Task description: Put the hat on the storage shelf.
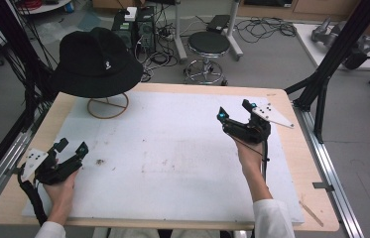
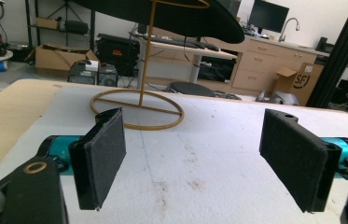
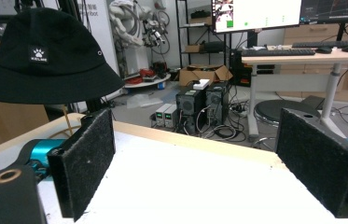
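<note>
A black bucket hat [image 1: 96,62] with a small white badge rests on a gold wire stand [image 1: 107,105] at the table's far left. In the left gripper view the stand's ring base [image 2: 137,110] lies ahead, under the hat brim [image 2: 171,16]. My left gripper [image 1: 71,147] is held low near the table's front left edge, jaws wide apart and empty. My right gripper [image 1: 234,110] is raised over the right side of the white mat, open and empty. The hat [image 3: 41,58] appears to the left in the right gripper view.
A white foam mat [image 1: 172,158] covers most of the wooden table [image 1: 291,148]. A small dark stain [image 1: 100,161] marks the mat near my left gripper. Beyond the far edge stand a round stool [image 1: 208,44], computer towers [image 1: 135,27] and cables. Black frame posts [image 1: 331,54] flank the table.
</note>
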The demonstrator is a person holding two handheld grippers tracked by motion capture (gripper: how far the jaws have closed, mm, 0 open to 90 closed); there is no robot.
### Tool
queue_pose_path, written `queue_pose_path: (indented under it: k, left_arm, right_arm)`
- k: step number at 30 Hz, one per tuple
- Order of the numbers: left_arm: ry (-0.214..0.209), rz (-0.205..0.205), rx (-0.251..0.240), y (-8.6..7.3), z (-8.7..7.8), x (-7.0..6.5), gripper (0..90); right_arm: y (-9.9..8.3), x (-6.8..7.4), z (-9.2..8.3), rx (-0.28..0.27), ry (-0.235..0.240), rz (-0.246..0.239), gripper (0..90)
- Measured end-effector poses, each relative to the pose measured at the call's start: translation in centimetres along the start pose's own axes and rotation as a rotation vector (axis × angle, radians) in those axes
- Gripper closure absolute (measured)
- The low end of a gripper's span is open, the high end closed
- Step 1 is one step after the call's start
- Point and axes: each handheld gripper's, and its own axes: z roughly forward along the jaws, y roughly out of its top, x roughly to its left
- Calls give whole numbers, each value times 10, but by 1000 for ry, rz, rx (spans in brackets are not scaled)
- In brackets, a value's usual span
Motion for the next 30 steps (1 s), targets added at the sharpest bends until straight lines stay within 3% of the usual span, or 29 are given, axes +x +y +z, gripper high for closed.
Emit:
queue_pose_path:
  k: [7,10,12,13,16,18,19,21,25,30]
  left_arm:
    - [10,-7,-3,0,-2,2,228]
    - [10,-5,-5,0,-3,2,228]
    - [9,-2,-4,0,-2,1,228]
    - [8,-3,-3,0,-2,1,228]
    - [9,-5,-4,0,-2,1,228]
    - [9,-2,-4,0,-2,1,228]
    - [9,-2,-4,0,-2,1,228]
    - [9,-3,-7,0,-3,1,229]
    - [10,-6,-3,0,-2,1,229]
    - [7,-1,-5,0,-2,0,228]
  right_arm:
    - [-10,-7,-9,-11,-23,18,115]
    - [-13,-9,-11,20,-17,30,114]
    - [-13,-10,-15,14,-16,40,115]
    - [-16,-8,-20,-13,-29,22,115]
    - [-24,-10,-25,12,-31,21,115]
    - [-28,-12,-27,61,-32,32,114]
    - [-28,-12,-28,69,-32,38,115]
    - [-32,-11,-34,33,-41,36,115]
    - [-44,-9,-44,102,-39,29,115]
    - [-60,-9,-58,132,-69,39,115]
